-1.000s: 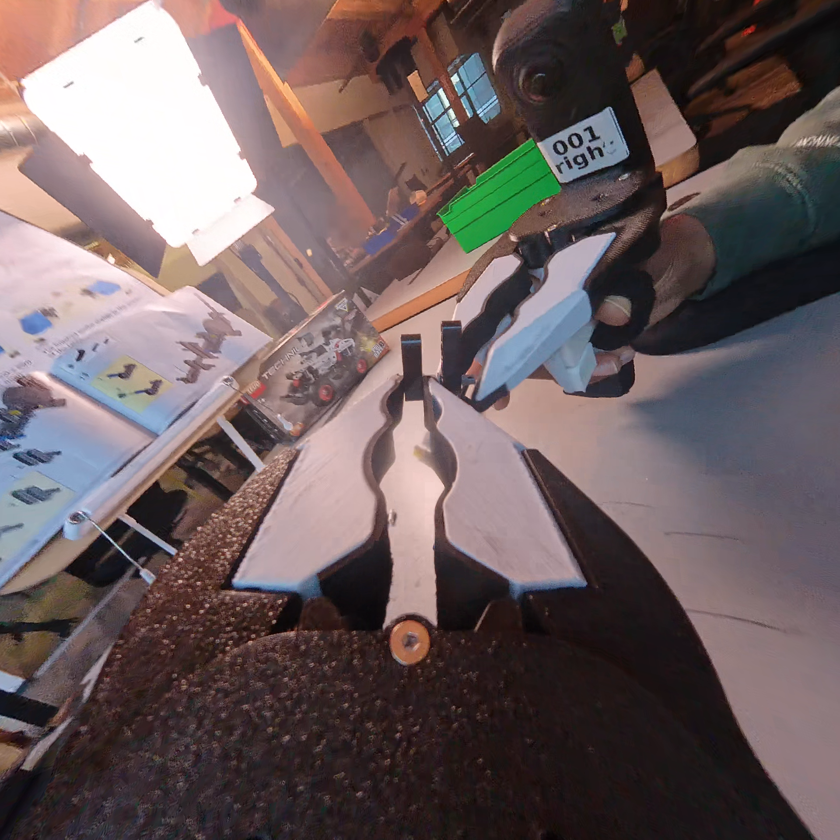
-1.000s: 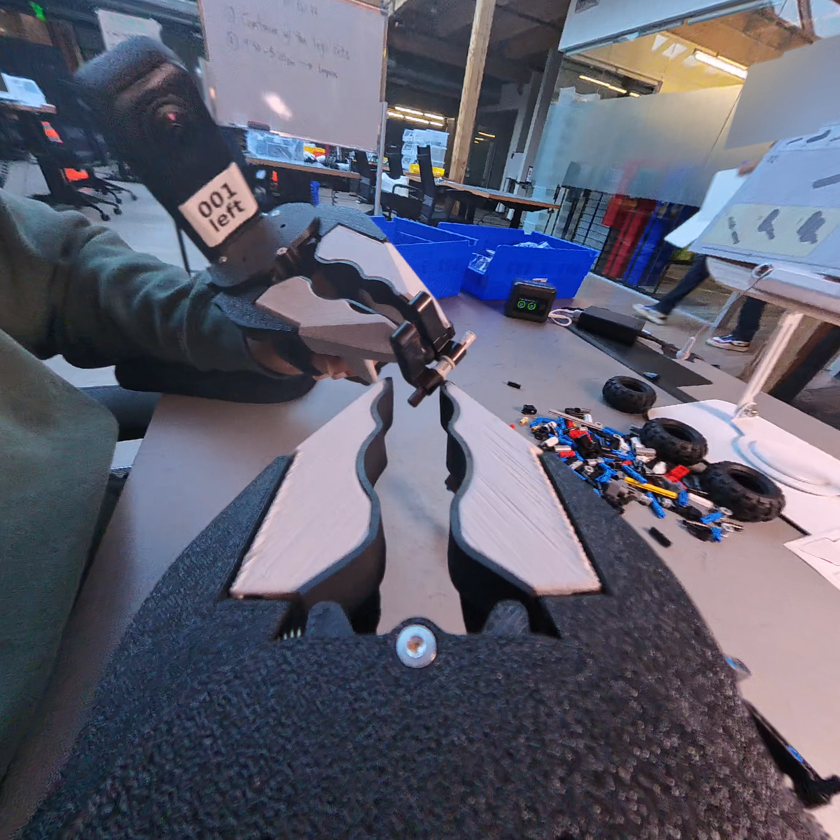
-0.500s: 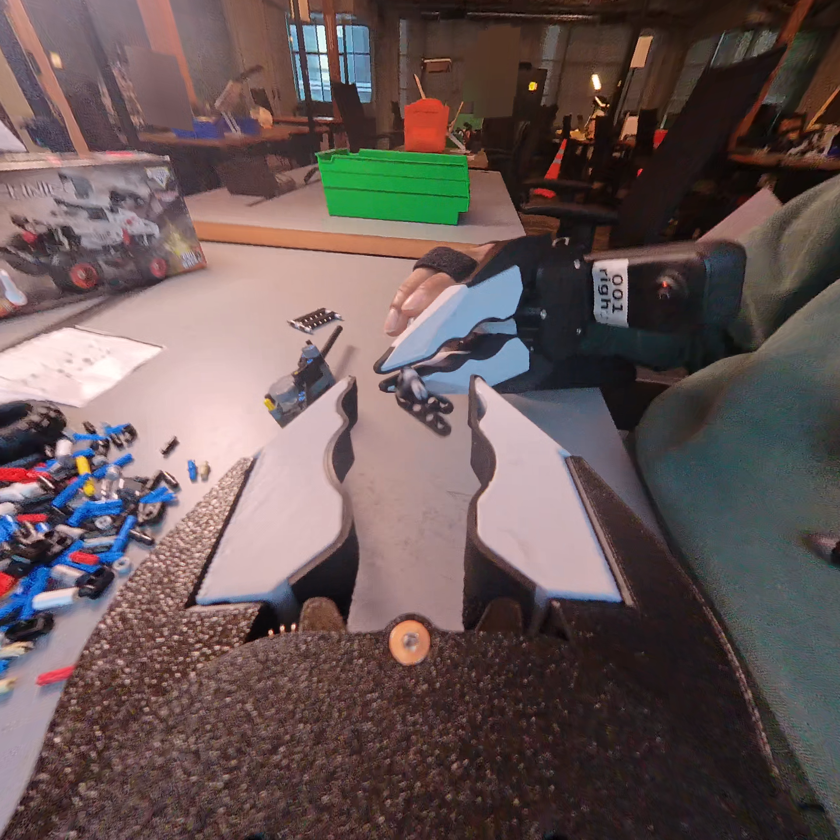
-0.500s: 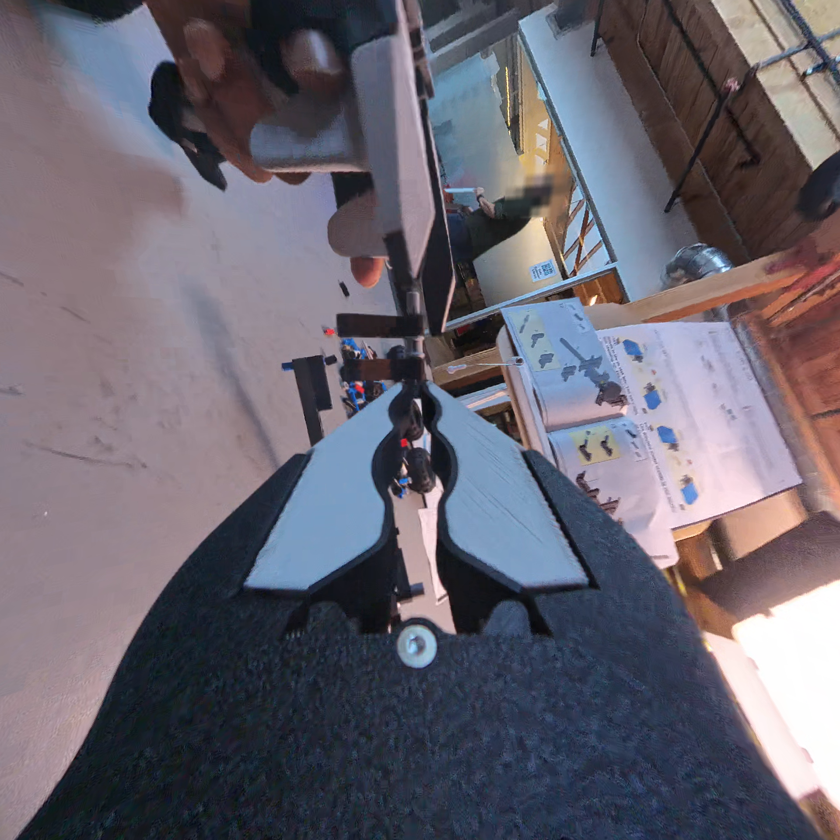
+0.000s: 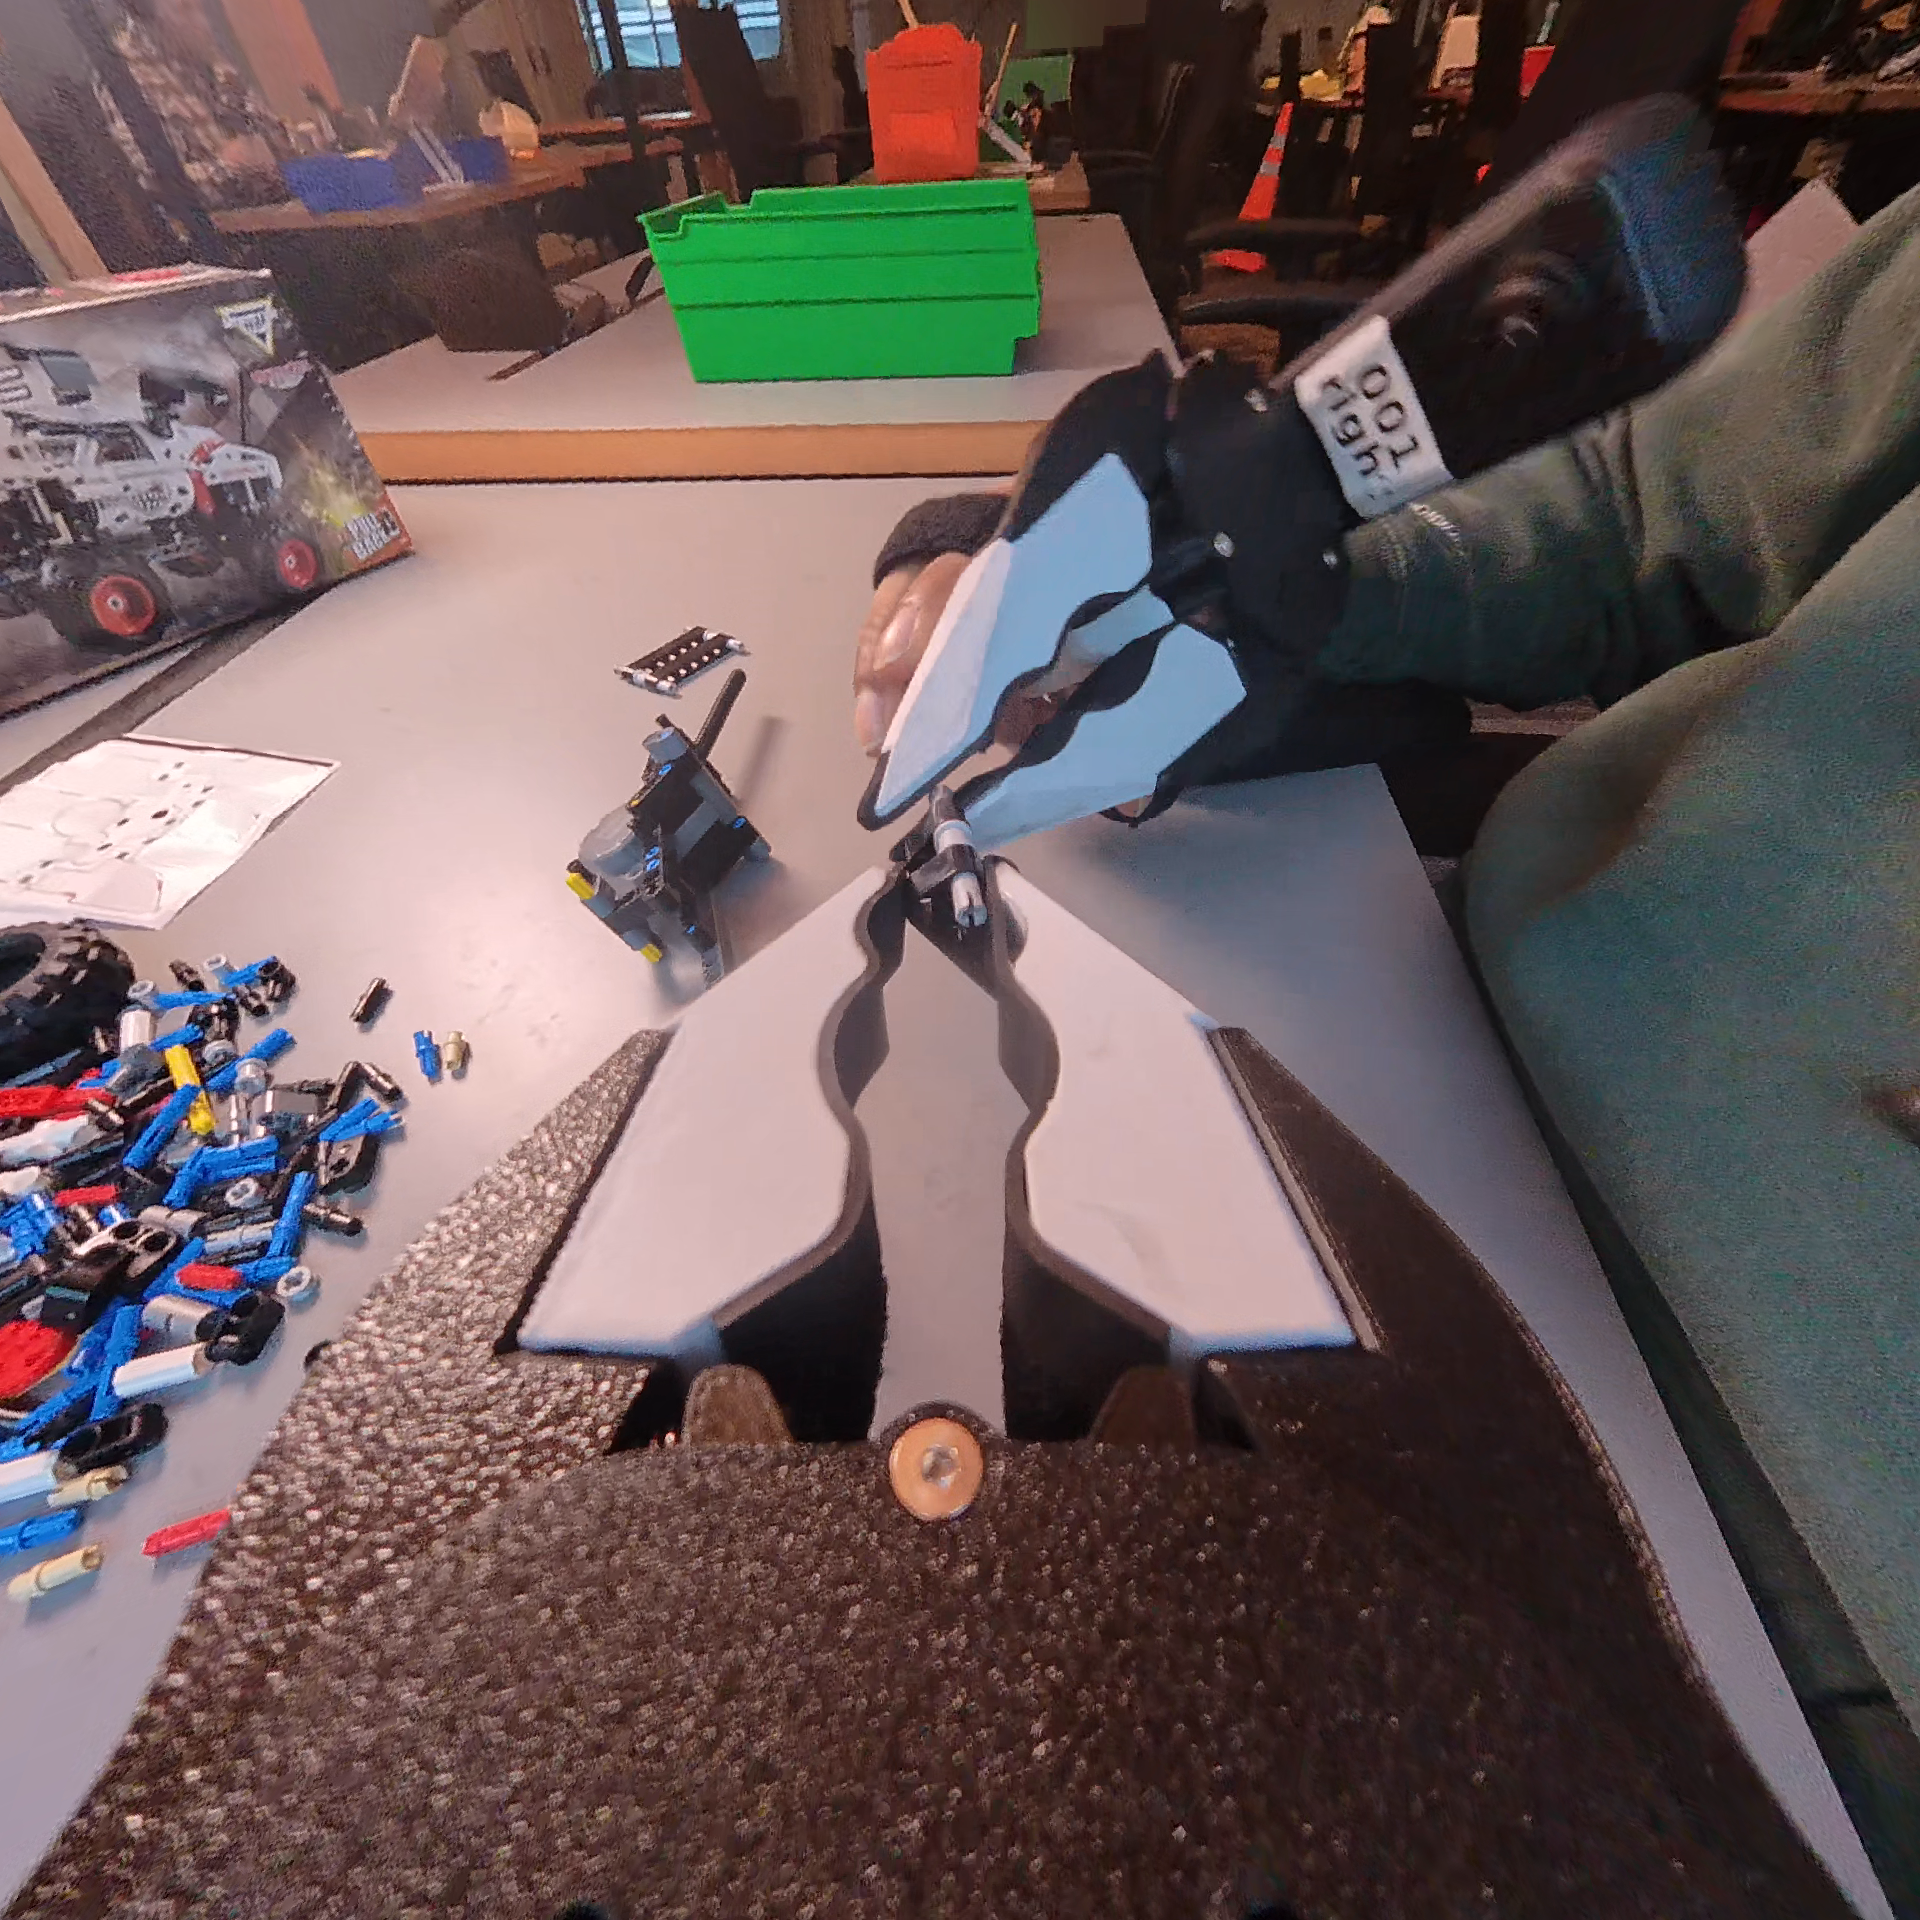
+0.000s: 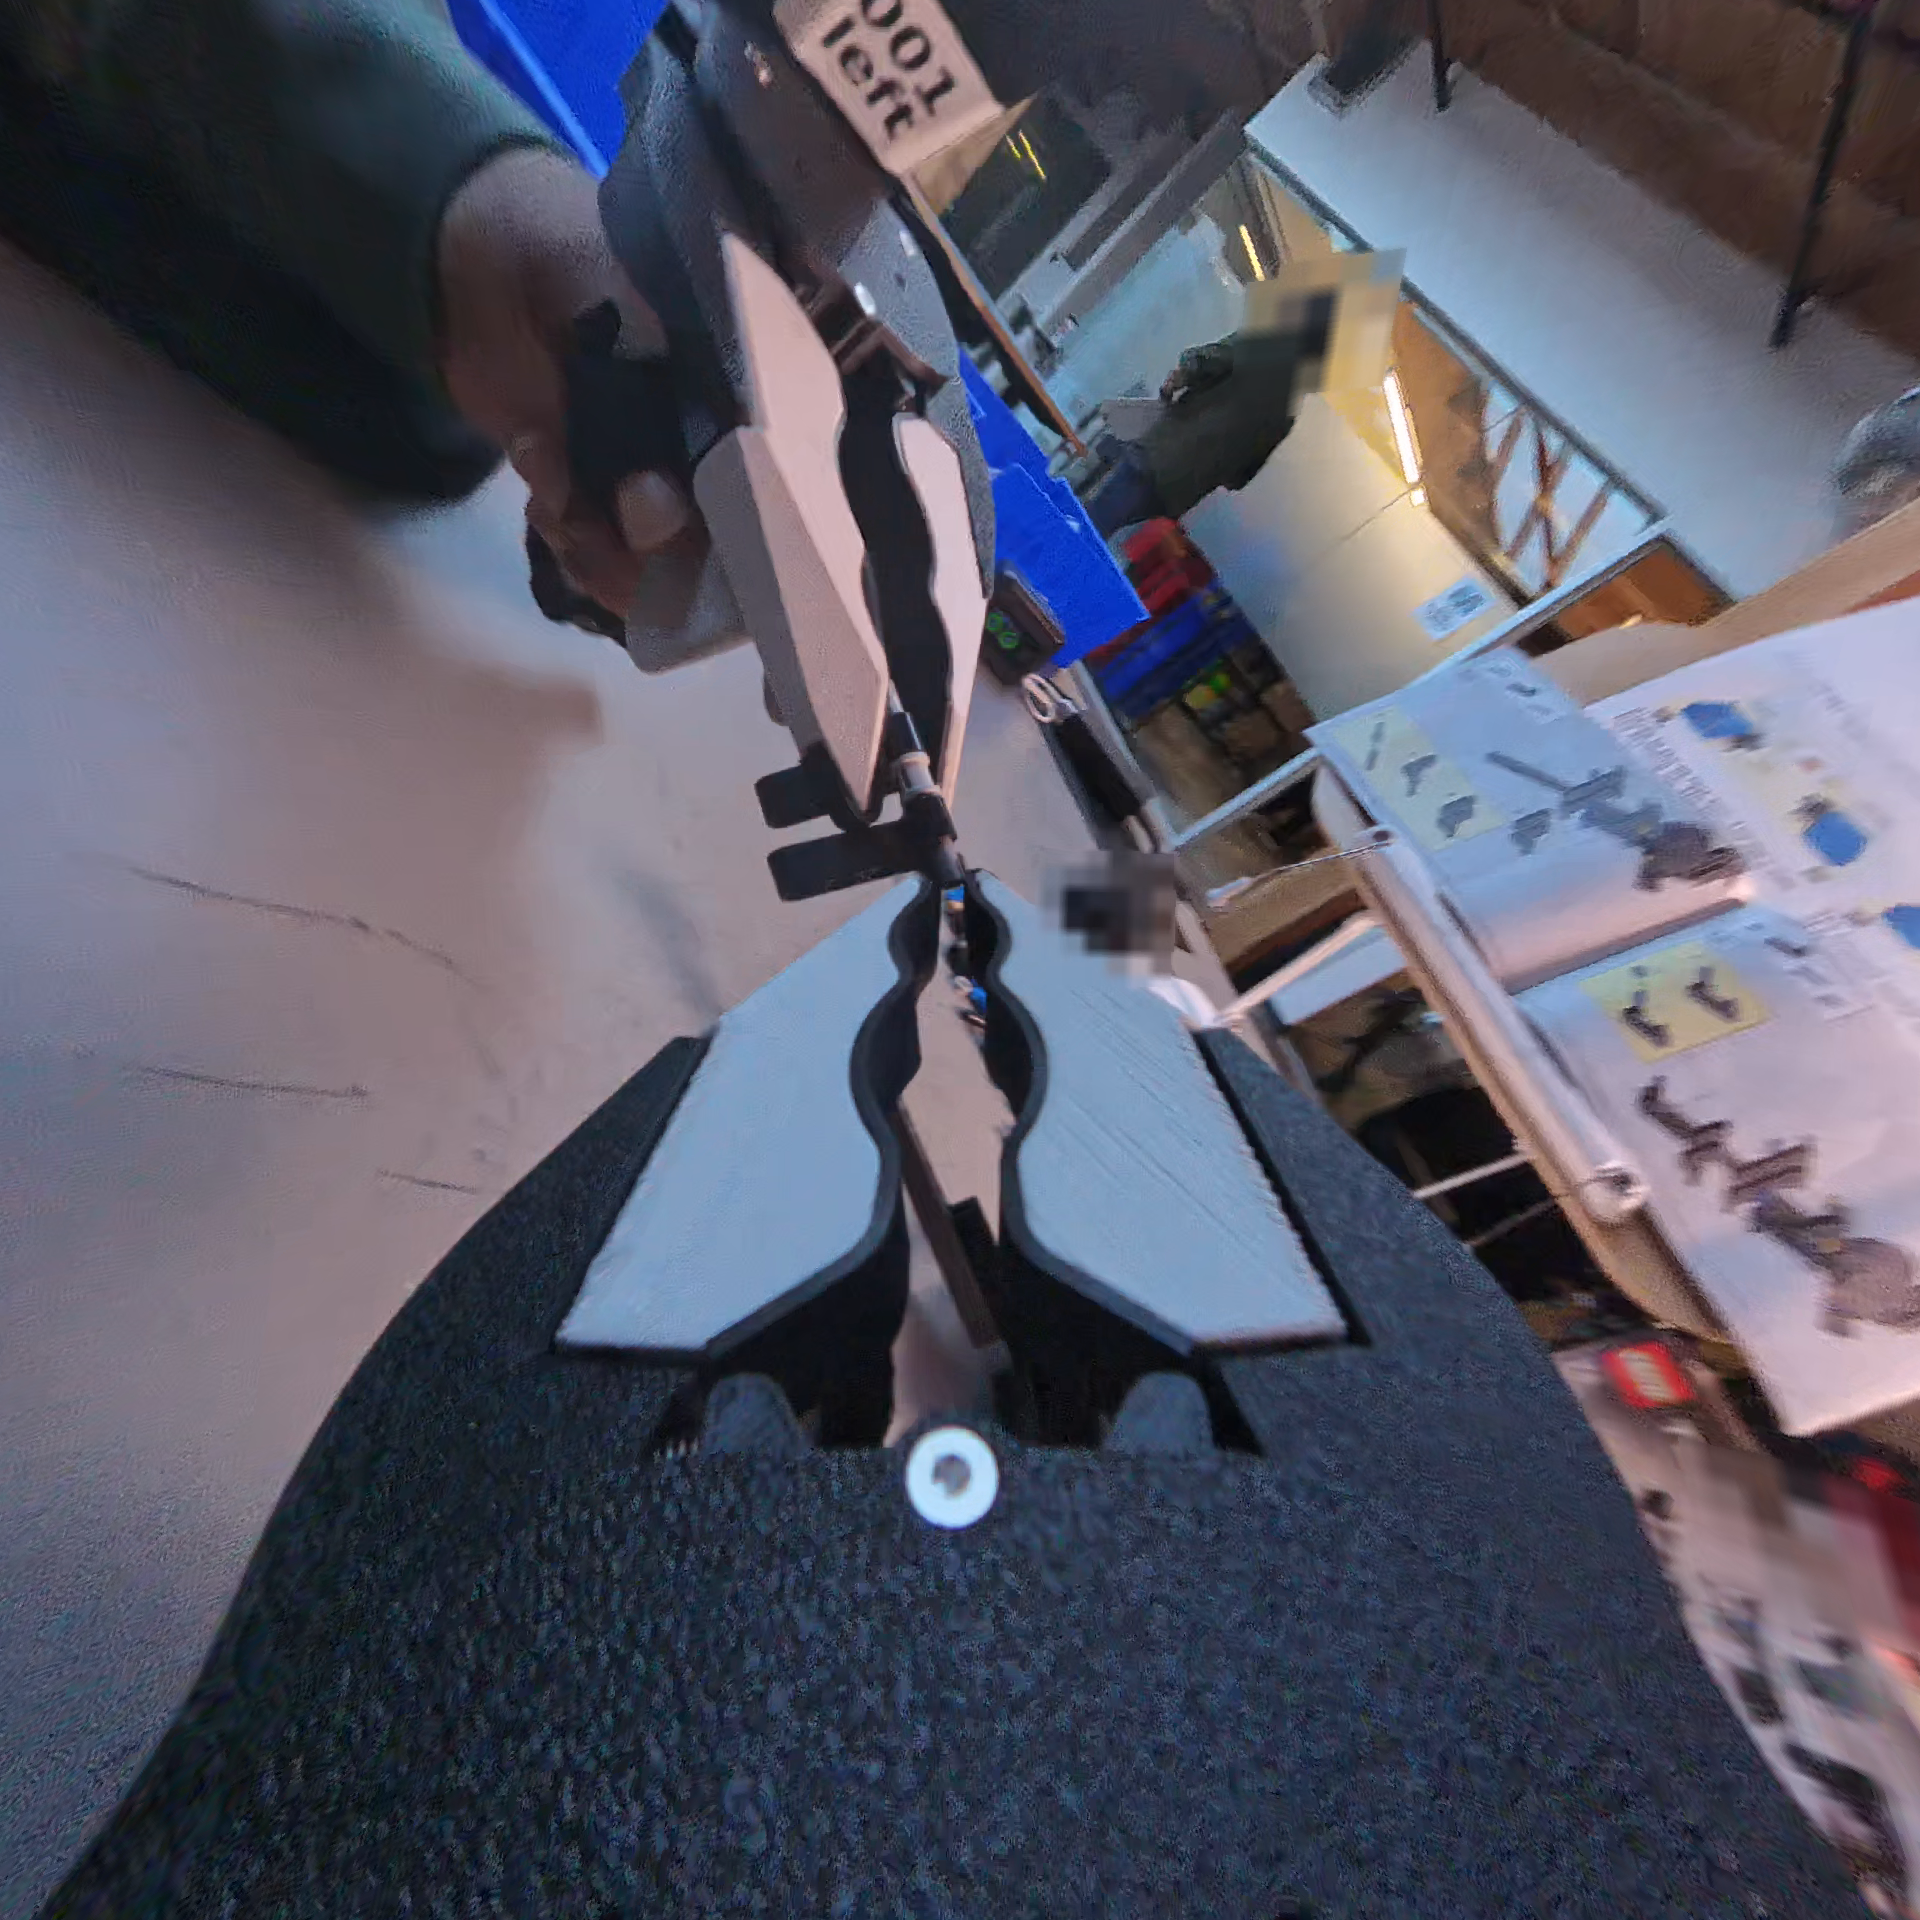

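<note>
Left wrist view: our left tongs [image 5: 940,894], open half a second ago, now pinch the small black piece [image 5: 948,871] that our right tongs [image 5: 920,805] also clamp, just right of the grey sub-assembly [image 5: 665,847]

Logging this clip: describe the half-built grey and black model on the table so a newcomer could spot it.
On the grey table, between the heap of loose blue, black and red pieces and the two grippers' tips, stands a small grey and black assembled block. Unlike the loose pieces, it is built up, with a black rod sticking upward.

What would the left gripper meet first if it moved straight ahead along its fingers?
Most likely the right gripper, tip to tip with the left gripper over the small black assembly pinched between them; exact depth is unclear.
</note>
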The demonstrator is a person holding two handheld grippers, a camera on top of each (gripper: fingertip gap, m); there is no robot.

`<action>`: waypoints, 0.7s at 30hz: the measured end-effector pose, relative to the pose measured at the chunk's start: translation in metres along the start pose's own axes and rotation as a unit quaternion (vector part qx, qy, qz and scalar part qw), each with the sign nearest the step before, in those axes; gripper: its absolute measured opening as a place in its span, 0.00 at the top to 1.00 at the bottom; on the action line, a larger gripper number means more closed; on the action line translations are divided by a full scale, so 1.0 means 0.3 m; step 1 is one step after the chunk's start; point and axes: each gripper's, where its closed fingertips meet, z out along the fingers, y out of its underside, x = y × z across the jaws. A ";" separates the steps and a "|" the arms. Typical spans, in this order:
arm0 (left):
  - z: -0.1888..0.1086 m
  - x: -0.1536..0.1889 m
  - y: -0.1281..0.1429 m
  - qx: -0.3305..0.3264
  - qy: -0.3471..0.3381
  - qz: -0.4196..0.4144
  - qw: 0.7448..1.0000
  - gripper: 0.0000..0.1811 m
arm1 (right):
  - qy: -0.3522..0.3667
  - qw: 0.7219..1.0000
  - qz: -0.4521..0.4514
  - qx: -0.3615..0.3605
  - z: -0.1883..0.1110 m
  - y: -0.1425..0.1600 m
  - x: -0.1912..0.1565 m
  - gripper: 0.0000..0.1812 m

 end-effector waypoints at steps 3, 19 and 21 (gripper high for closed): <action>-0.007 0.025 -0.026 0.023 0.016 0.018 0.999 0.93 | -0.047 0.993 0.100 0.042 -0.021 -0.030 -0.006 1.00; -0.028 0.109 -0.103 0.068 0.018 0.135 0.988 0.92 | -0.313 0.822 0.448 0.161 -0.125 -0.157 -0.047 0.82; -0.025 0.116 -0.102 0.066 0.017 0.143 0.987 0.92 | -0.305 0.831 0.440 0.151 -0.110 -0.153 -0.057 0.84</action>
